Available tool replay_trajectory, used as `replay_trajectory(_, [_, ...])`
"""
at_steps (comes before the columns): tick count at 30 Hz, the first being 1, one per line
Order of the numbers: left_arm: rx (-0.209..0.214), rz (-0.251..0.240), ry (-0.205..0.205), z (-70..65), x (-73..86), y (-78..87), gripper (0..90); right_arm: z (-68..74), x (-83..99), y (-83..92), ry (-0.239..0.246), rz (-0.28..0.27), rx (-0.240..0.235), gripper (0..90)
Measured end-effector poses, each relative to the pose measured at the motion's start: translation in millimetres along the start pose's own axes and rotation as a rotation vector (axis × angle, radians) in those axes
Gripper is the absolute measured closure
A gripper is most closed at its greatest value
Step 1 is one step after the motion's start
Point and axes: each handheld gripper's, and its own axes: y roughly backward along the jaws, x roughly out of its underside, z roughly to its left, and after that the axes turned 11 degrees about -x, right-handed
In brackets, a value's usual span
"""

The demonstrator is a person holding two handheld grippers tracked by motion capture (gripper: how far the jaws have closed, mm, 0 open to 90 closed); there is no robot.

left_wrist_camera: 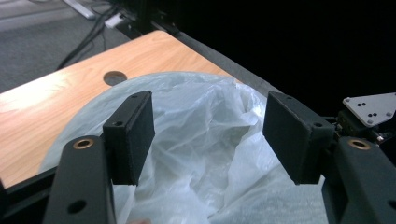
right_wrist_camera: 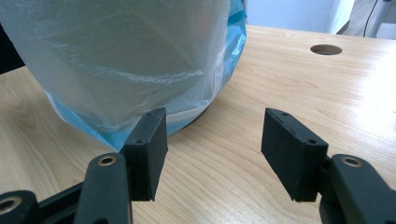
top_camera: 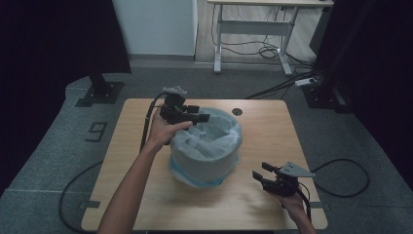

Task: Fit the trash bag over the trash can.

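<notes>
Closest to us, our right gripper (top_camera: 265, 176) sits low over the near right part of the table (top_camera: 272, 126), jaws apart with bare wood between them, gripping nothing. From its own camera the bin (right_wrist_camera: 140, 60) stands just ahead and to the left, its wall draped in a clear bag (right_wrist_camera: 116, 46) with a blue bag edge (right_wrist_camera: 233, 28) peeking out near the base; the left jaw nearly lines up with that lower edge but we can't say it touches. So for this hand the bin lies forward and left, near yet apart. Moving up the table, the bin (top_camera: 207, 148) stands upright about mid-table, its axis vertical, its mouth open to the ceiling. At its far left rim our left gripper (top_camera: 192, 113) is the nearer claw, held above the rim with jaws spread and nothing pinched; in its own view the crumpled plastic liner (left_wrist_camera: 205, 140) lies right below and between the pads. We'd judge a short drop onto the bag rim is the coming move. Room is good: open wood to the right and behind, the cable hole (top_camera: 237, 111) beyond, and the table's far edge well clear.
</notes>
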Motion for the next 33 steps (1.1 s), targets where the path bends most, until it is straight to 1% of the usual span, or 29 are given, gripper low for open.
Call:
replay_trajectory(2, [0.012, 0.016, 0.003, -1.3, -4.1, -7.4, 33.9, 0.3, 0.5, -0.6, 0.000, 0.002, -0.001, 40.0])
replay_trajectory(4, [0.002, 0.033, 0.000, -3.3, -6.7, -13.5, 33.9, 0.4, 0.4, -0.5, 0.000, 0.002, 0.003, 40.5])
replay_trajectory(7, [0.002, 0.068, -0.010, -5.2, -9.1, -23.8, 35.1, 0.6, -0.5, 1.1, 0.005, -0.012, 0.013, 41.1])
replay_trajectory(9, [-0.013, 0.096, -0.020, -6.2, -9.8, -31.1, 35.8, 0.8, -1.0, 1.9, 0.004, -0.018, 0.013, 41.1])
replay_trajectory(12, [-0.027, 0.130, -0.018, -5.8, -11.1, -41.1, 36.5, 0.6, -0.8, 2.5, 0.002, -0.019, 0.010, 41.1])
replay_trajectory(14, [-0.027, 0.152, -0.020, -6.3, -12.7, -46.8, 36.8, 0.2, -0.4, 2.8, 0.002, -0.014, 0.008, 41.1])
replay_trajectory(17, [-0.024, 0.196, -0.038, -9.6, -14.6, -56.0, 37.7, -0.3, -0.3, 3.0, 0.000, -0.016, 0.008, 41.1])
replay_trajectory(19, [-0.029, 0.232, -0.054, -12.4, -15.0, -63.7, 37.8, -0.4, -0.4, 3.2, -0.001, -0.016, 0.007, 41.1])
replay_trajectory(20, [-0.030, 0.240, -0.058, -13.2, -15.0, -66.2, 37.8, -0.3, -0.4, 3.2, -0.001, -0.015, 0.007, 41.1])
replay_trajectory(25, [-0.038, 0.278, -0.070, -15.6, -13.6, -79.7, 37.9, 0.4, -0.3, 3.8, 0.002, -0.014, 0.003, 41.1])
replay_trajectory(30, [-0.059, 0.341, -0.083, -16.8, -10.9, -93.6, 37.8, -0.2, 0.0, 4.0, 0.002, -0.013, 0.001, 41.1])
replay_trajectory(33, [-0.063, 0.377, -0.086, -17.5, -9.4, -100.0, 37.7, -0.3, 0.1, 3.8, 0.003, -0.009, -0.001, 41.1])
